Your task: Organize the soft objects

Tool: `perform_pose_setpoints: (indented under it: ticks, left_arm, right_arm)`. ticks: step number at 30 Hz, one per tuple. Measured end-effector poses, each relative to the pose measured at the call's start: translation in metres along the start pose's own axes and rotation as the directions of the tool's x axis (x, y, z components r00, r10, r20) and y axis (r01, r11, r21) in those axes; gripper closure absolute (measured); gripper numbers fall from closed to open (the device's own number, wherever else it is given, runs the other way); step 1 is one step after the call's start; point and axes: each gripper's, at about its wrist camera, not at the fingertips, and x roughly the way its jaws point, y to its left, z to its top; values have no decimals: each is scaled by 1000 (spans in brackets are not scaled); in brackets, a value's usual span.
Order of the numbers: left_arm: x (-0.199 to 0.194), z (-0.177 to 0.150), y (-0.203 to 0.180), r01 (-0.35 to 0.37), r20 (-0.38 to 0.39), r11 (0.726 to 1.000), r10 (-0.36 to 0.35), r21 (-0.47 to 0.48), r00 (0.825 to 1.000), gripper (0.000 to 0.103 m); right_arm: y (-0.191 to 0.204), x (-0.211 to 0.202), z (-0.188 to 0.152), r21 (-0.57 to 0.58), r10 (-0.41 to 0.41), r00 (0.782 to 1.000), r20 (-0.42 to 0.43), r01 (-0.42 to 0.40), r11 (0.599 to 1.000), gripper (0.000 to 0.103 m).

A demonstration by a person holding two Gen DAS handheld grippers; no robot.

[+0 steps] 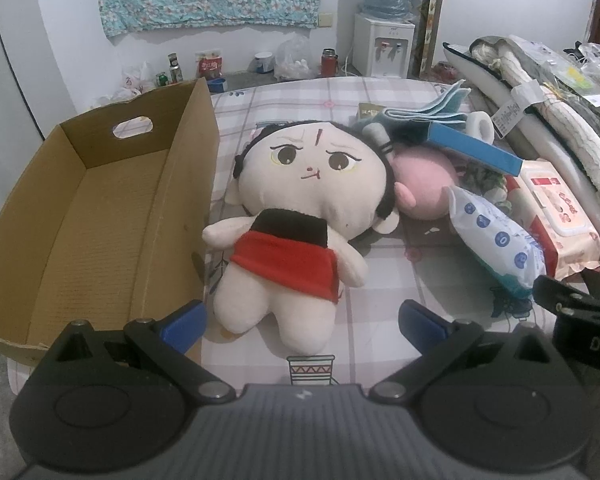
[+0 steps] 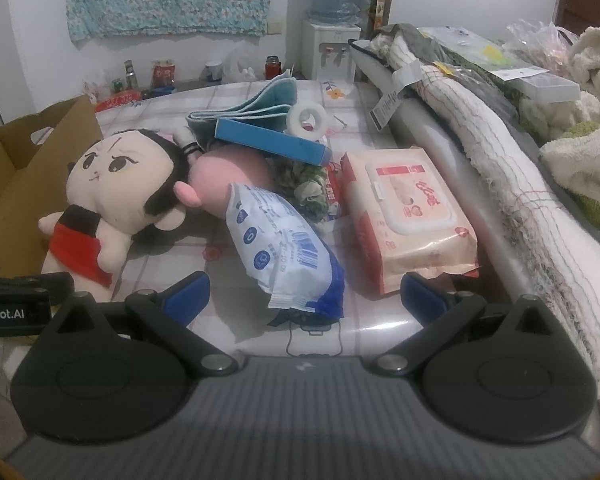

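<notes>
A cream plush doll [image 1: 300, 216] with black hair and a red skirt lies face up beside an open cardboard box [image 1: 80, 220]; it also shows in the right wrist view [image 2: 112, 192]. A pink plush [image 1: 424, 184] lies behind its head, partly under a blue box [image 1: 472, 148]. My left gripper [image 1: 302, 320] is open just short of the doll's legs. My right gripper [image 2: 304, 294] is open and empty, with the near end of a blue-and-white soft pack [image 2: 284, 248] between its fingers, untouched.
A pink wet-wipes pack [image 2: 408, 216], folded teal cloths [image 2: 260, 108], a tape roll [image 2: 310, 118] and a green scrunchie [image 2: 304, 188] lie on the checked tablecloth [image 2: 236, 264]. Rolled bedding and towels [image 2: 500, 152] pile along the right. The box's inside holds nothing.
</notes>
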Motion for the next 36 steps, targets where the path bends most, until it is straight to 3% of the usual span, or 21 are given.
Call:
perform_pose_setpoints:
  ticks: [36]
  left_arm:
    - [0,0,0,0,-1,1000,0,1,1000,0]
  right_arm:
    - [6,1,2,-20,1,1000,-2,-1,1000,1]
